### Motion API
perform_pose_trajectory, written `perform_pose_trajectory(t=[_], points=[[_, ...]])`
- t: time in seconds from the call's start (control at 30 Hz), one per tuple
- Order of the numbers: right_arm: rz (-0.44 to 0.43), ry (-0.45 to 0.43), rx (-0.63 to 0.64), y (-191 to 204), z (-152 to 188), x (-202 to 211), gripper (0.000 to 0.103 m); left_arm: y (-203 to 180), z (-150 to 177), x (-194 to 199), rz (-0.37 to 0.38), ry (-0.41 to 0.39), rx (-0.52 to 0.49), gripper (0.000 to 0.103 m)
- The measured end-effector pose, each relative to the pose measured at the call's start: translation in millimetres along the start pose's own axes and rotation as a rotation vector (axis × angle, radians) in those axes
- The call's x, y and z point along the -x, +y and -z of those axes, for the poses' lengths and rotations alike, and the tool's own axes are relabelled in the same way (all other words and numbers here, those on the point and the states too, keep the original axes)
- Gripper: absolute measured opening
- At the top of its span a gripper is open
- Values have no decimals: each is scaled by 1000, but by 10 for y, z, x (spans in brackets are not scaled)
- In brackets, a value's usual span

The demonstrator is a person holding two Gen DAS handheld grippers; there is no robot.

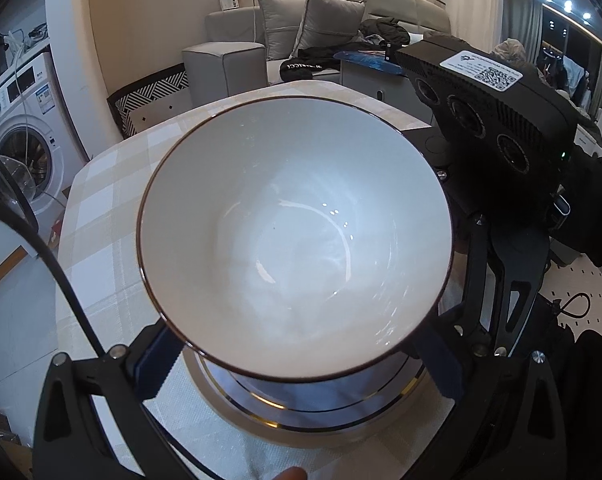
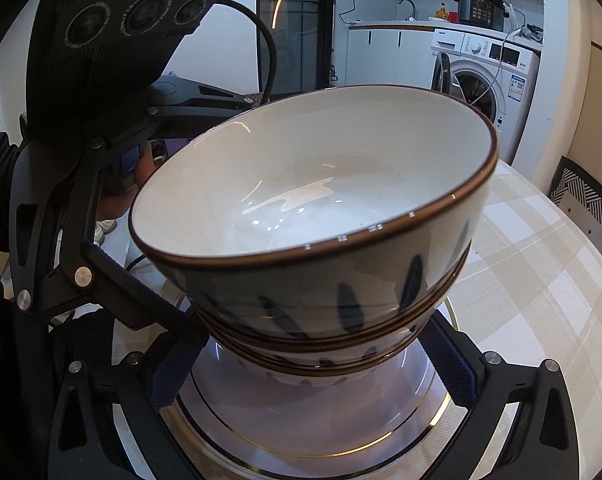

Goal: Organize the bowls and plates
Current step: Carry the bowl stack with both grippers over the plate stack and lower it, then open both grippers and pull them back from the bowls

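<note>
Left wrist view showed the checked tablecloth (image 1: 101,208) at the left, then the top bowl (image 1: 293,240), white inside with a dark rim, filling the middle. The left gripper (image 1: 301,364) had its blue-padded fingers (image 1: 157,364) spread either side of the stack, low down near the bowl's base; whether the pads actually touched the bowls could not be told, so its grip could not be told either. Under the bowls lay gold-rimmed plates (image 1: 301,412). At the right stood the other tool's black camera housing (image 1: 489,108).

In the right wrist view, from the left, came the left tool's housing (image 2: 113,36) and linkage, then the bowl stack (image 2: 321,240) — at least three nested bowls with blue brush marks outside and brown rims, resting on the stacked plates (image 2: 309,432). The right gripper (image 2: 309,376) straddled the stack's foot, its pads (image 2: 449,364) set wide and apparently clear of the lowest bowl, so it looked open.

By my judgement the sorting was well advanced — bowls nested together, plates piled beneath on the table (image 2: 541,280). What seemed left was settling or moving the pile; no loose dishes showed elsewhere
</note>
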State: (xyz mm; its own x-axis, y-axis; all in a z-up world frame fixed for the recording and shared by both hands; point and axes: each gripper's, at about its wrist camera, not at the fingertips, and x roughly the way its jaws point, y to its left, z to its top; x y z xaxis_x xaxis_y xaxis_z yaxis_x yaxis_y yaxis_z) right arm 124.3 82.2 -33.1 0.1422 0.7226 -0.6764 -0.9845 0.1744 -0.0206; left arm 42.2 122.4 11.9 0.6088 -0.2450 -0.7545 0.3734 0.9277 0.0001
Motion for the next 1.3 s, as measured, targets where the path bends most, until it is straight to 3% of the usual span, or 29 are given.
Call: perform_pose_trajectory(t=[0.57, 1.3], points=[[-67, -20, -62, -62, 71, -66, 103, -35, -12, 3, -16, 15, -19, 103], [30, -3, -10, 22, 151, 65, 103, -52, 74, 34, -20, -9, -12, 103]])
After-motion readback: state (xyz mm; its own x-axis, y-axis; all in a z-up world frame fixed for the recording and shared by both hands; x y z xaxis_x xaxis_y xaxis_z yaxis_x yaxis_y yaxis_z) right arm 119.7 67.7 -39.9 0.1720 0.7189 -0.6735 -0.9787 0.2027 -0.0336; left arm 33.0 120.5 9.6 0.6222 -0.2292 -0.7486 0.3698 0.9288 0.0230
